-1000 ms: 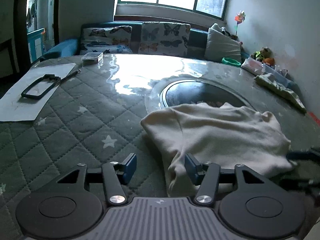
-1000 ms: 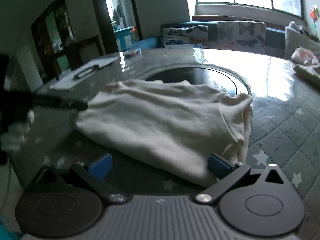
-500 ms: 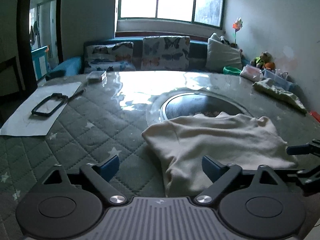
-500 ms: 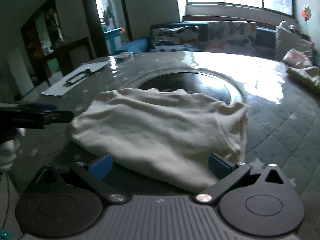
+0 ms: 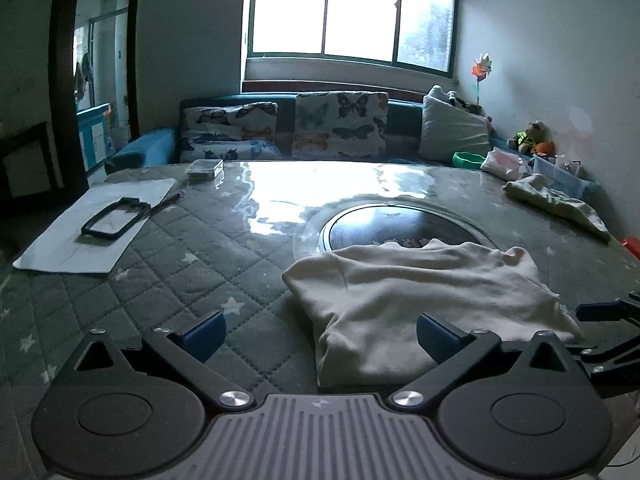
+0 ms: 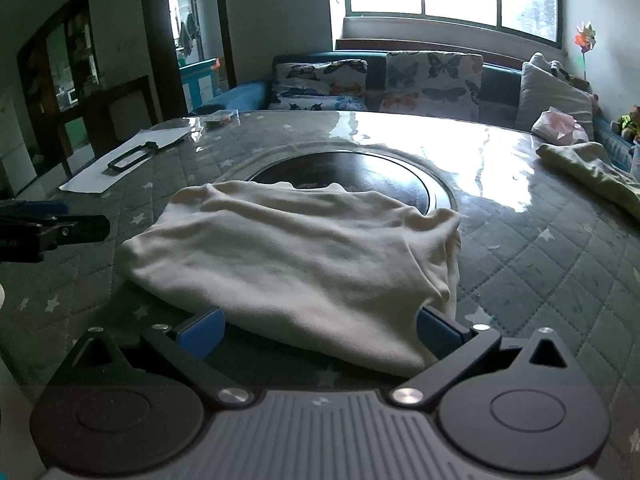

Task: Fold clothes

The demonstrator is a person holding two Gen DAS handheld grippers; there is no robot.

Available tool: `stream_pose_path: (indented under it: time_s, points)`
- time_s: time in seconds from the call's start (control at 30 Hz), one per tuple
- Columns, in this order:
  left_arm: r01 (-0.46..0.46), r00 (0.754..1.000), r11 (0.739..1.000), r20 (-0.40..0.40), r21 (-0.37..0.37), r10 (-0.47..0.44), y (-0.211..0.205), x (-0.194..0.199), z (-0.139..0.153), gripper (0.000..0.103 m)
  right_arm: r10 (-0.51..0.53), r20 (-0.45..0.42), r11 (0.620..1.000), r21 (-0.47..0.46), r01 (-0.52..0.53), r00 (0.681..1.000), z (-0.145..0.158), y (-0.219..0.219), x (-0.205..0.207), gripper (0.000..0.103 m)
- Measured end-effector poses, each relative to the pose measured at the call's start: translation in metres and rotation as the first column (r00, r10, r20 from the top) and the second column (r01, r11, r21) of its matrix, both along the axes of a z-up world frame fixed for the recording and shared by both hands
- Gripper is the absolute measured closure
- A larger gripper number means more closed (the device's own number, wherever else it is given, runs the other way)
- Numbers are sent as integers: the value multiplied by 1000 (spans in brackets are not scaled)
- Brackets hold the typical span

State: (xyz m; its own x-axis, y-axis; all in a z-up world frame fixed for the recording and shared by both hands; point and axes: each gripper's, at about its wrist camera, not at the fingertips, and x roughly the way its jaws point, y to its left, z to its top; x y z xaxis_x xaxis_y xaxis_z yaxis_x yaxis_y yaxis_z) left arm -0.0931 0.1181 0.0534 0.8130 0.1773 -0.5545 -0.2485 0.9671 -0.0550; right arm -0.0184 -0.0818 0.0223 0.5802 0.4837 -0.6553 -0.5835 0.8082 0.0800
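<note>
A cream garment lies folded in a compact bundle on the quilted table cover; it also shows in the right wrist view. My left gripper is open and empty, above the bundle's near left corner, not touching it. My right gripper is open and empty, at the bundle's near edge. The right gripper's tips show at the right edge of the left wrist view. The left gripper shows at the left edge of the right wrist view.
A round dark glass inset lies behind the garment. A green cloth lies at the far right. White paper with a black frame lies at the left. A small clear box is near the sofa.
My left gripper opened wide and let go of the garment's corner. Both grippers drew back and up from the bundle, which stays put.
</note>
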Motion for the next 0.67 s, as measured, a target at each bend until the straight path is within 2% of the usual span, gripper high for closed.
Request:
stream_pose_path:
  time_s: [0.67]
  points:
    - [-16, 1000, 1000, 18, -9, 17, -11, -19, 3, 0, 2, 7, 1000, 27, -2, 1000, 3, -7, -26, 0]
